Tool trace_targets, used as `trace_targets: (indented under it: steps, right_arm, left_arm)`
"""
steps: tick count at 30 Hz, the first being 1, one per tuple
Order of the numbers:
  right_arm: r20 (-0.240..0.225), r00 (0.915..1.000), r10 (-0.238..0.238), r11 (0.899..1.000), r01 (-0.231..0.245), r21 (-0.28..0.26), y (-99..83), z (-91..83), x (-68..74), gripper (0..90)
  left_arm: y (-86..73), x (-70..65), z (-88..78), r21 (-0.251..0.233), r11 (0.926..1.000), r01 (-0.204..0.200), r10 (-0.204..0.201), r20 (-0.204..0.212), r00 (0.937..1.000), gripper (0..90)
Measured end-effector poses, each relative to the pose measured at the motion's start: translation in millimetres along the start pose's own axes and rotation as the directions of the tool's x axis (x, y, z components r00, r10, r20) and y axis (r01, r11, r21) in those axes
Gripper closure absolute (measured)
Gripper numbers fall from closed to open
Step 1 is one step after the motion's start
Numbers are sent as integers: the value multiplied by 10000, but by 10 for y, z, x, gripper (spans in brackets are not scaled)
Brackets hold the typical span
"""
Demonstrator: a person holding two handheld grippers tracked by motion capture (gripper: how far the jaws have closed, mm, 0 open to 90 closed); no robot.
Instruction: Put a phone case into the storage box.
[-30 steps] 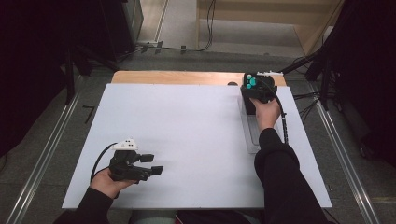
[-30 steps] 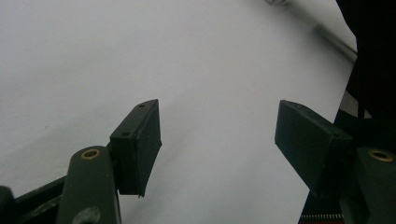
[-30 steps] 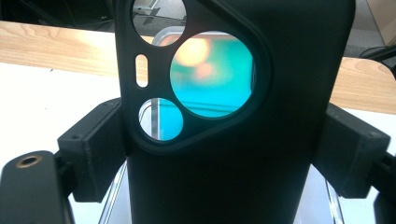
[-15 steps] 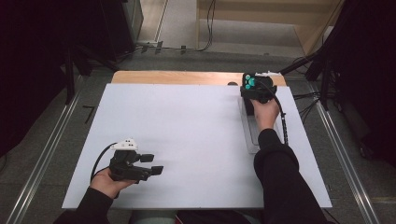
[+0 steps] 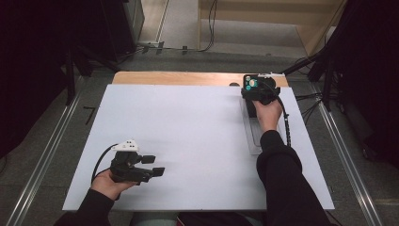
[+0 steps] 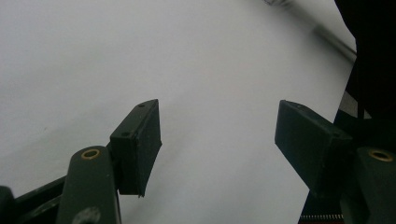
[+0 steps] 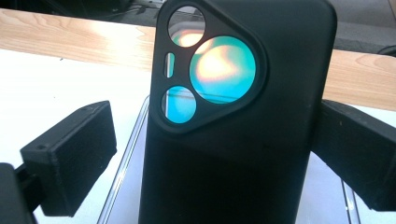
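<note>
White board (image 5: 197,141) covers the table. Near its front left corner, the left gripper (image 5: 153,165) rests with jaws spread and nothing between them. At the far right, the right gripper (image 7: 215,154) has just been opening; a black phone case (image 7: 238,121) stands between its jaws, above a clear tray (image 5: 251,141).

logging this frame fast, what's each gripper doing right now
left gripper: open, nothing between its jaws.
right gripper: jaws just opened; black phone case stands between them, left pad clear.
</note>
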State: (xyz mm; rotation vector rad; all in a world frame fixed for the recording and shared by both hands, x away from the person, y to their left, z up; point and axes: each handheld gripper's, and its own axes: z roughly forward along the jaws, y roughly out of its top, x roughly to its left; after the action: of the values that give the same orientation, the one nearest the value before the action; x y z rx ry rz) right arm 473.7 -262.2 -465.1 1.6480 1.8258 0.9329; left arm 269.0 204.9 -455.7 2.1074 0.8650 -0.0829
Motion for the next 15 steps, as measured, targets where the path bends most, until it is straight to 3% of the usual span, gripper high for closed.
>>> trace_targets:
  steps: [4, 15]
  right_arm:
    - [-214, 9998, 30, 10000, -31, -73, 9, -14, -17, 0]
    - [-201, 9996, 195, 9997, -198, -159, 66, -92, -17, 0]
  left_arm:
    - [1, 0, 3, 20, 10000, -4, 4, -1, 10000, 313]
    - [6, 3, 4, 41, 10000, 0, 0, 3, 10000, 313]
